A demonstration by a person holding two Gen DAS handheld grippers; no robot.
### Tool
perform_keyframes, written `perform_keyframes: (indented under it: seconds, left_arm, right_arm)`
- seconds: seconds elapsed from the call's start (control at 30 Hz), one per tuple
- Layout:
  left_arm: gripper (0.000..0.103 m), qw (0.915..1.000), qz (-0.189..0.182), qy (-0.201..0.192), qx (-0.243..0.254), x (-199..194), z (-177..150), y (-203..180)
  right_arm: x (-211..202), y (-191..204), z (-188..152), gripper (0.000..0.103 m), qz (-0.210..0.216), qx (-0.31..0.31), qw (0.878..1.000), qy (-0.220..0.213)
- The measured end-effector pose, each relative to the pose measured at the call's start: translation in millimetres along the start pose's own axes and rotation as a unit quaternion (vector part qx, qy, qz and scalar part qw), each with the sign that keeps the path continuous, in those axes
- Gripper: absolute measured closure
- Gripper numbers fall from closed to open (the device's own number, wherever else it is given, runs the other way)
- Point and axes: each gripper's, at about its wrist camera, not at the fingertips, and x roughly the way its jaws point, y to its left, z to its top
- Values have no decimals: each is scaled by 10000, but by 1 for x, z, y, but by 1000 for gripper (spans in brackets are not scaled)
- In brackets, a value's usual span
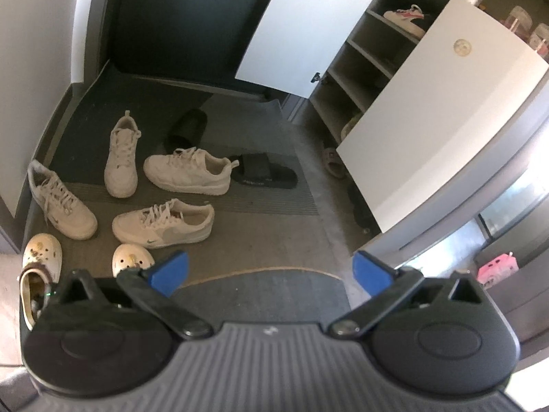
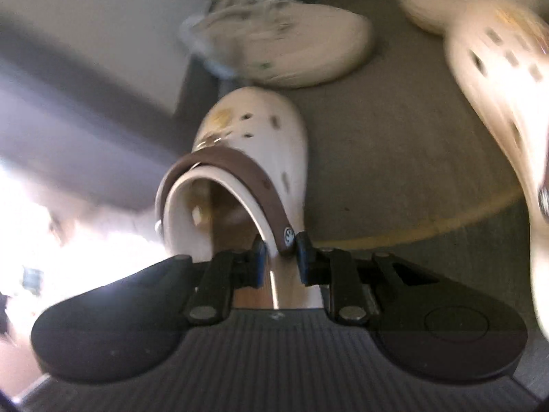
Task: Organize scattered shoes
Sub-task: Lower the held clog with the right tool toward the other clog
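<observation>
My right gripper (image 2: 278, 257) is shut on the heel rim of a cream clog (image 2: 254, 130) with a brown strap; the same clog shows at the lower left of the left wrist view (image 1: 37, 264). A second cream clog (image 2: 497, 86) lies to its right, also visible in the left wrist view (image 1: 132, 257). Several white sneakers (image 1: 164, 223) lie scattered on the grey mat, with two black slides (image 1: 264, 171) behind them. My left gripper (image 1: 271, 269) is open and empty above the mat. The open shoe cabinet (image 1: 360, 65) stands at the right.
The cabinet's white door (image 1: 439, 130) swings out at the right. A pink-and-white sneaker (image 1: 408, 17) sits on an upper shelf. A beige sandal (image 1: 333, 163) lies by the cabinet base. A dark entrance door (image 1: 185, 17) is at the back. A white sneaker (image 2: 284, 48) lies beyond the held clog.
</observation>
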Motion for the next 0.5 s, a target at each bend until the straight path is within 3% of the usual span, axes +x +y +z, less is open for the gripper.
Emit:
perform_keyframes:
  seconds: [0.13, 0.17, 0.27, 0.4, 0.5]
  left_arm:
    - [0, 9999, -24, -71, 116, -1, 0, -8]
    - [0, 9998, -41, -78, 161, -1, -1, -12]
    - [0, 9994, -94, -105, 322, -3, -4, -22]
    - [0, 9986, -147, -76, 501, -6, -11, -32]
    - [0, 9981, -143, -55, 601, -6, -18, -39]
  right_arm:
    - [-18, -9, 1, 77, 201, 28, 9997, -161]
    - [-35, -20, 5, 77, 421, 106, 9984, -356]
    - [-68, -29, 12, 77, 489, -107, 9954, -815]
    - [-115, -46, 18, 77, 113, -627, 9870, -1477]
    - [-129, -68, 14, 77, -428, -624, 9846, -1575]
